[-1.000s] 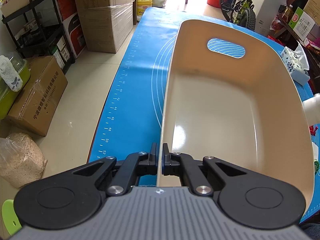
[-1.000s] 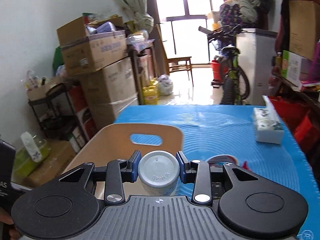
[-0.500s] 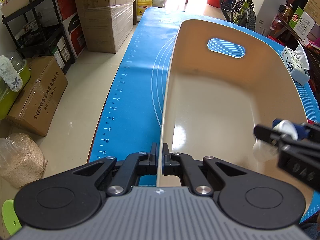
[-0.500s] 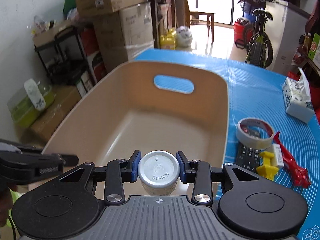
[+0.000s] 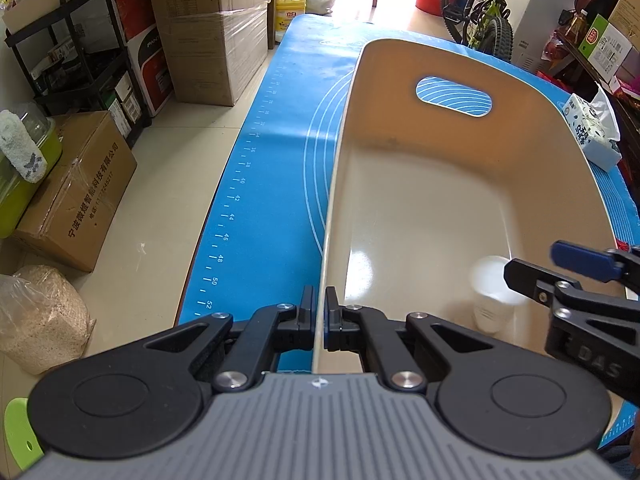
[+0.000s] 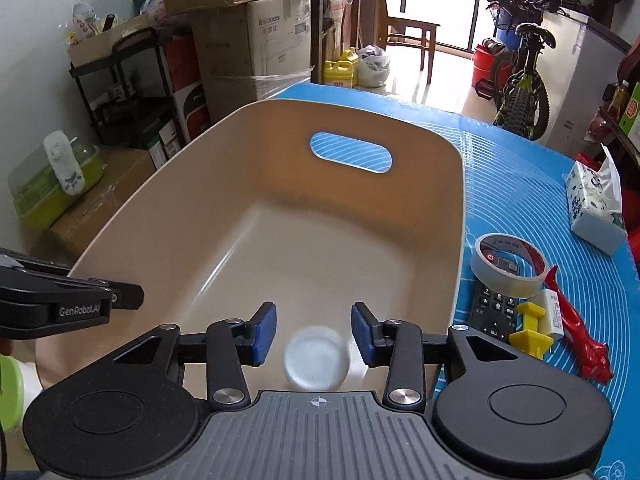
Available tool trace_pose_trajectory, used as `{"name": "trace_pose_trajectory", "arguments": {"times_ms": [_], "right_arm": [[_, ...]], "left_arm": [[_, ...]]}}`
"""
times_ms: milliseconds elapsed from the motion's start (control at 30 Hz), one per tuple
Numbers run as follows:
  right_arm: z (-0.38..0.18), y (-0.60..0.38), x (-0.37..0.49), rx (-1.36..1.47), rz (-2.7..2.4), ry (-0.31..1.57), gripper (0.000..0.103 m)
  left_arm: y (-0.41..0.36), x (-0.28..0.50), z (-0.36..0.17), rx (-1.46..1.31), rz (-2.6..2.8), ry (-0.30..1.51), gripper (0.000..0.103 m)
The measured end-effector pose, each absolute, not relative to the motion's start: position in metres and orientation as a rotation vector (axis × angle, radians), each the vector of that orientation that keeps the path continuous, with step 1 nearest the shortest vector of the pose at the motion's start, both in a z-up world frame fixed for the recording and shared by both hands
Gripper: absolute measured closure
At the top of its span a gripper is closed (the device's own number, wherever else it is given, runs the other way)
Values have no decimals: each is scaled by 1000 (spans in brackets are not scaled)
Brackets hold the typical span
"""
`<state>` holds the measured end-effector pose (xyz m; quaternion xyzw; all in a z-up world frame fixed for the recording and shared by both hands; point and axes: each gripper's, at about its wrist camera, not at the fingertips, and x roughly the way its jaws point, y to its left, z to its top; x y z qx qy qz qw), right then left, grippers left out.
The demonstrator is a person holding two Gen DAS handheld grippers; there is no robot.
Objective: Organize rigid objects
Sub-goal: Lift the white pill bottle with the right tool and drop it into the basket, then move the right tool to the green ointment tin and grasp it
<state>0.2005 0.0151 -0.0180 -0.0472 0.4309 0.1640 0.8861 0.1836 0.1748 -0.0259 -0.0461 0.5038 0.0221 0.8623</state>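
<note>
A beige plastic bin (image 5: 400,208) (image 6: 224,208) with a handle slot stands on the blue mat. My left gripper (image 5: 319,320) is shut on the bin's near left rim. Over the near end of the bin, my right gripper (image 6: 314,332) (image 5: 560,268) has its jaws opening. A small white bottle with a round cap (image 6: 316,358) (image 5: 494,292) is blurred just below and between the blue pads (image 6: 264,330), which stand clear of it. The bottle is inside the bin near its front wall.
Right of the bin on the mat (image 6: 520,184) lie a tape roll (image 6: 510,266), a black remote (image 6: 494,312), a yellow dumbbell-shaped piece (image 6: 530,330), a red tool (image 6: 576,332) and a tissue pack (image 6: 596,204). Boxes, a rack and a bicycle stand beyond the table.
The right gripper came down over the bin with the white bottle, then its pads parted and let the bottle go; it now drops blurred inside the bin. The left gripper kept its hold on the rim.
</note>
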Motion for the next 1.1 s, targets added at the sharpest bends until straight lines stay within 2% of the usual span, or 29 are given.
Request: {"name": "trace_pose_trajectory", "arguments": {"times_ms": [67, 300, 633, 1100], "right_arm": [[-14, 8, 197, -69, 331, 879, 38], [12, -34, 177, 75, 324, 788, 34], [42, -101, 151, 111, 185, 697, 29], [-39, -173, 155, 182, -70, 885, 27]], "left_arm": [[175, 183, -26, -99, 47, 1057, 98], [175, 183, -26, -98, 49, 1056, 98], [176, 183, -26, -102, 49, 1058, 98], [175, 184, -26, -104, 50, 1059, 98]]}}
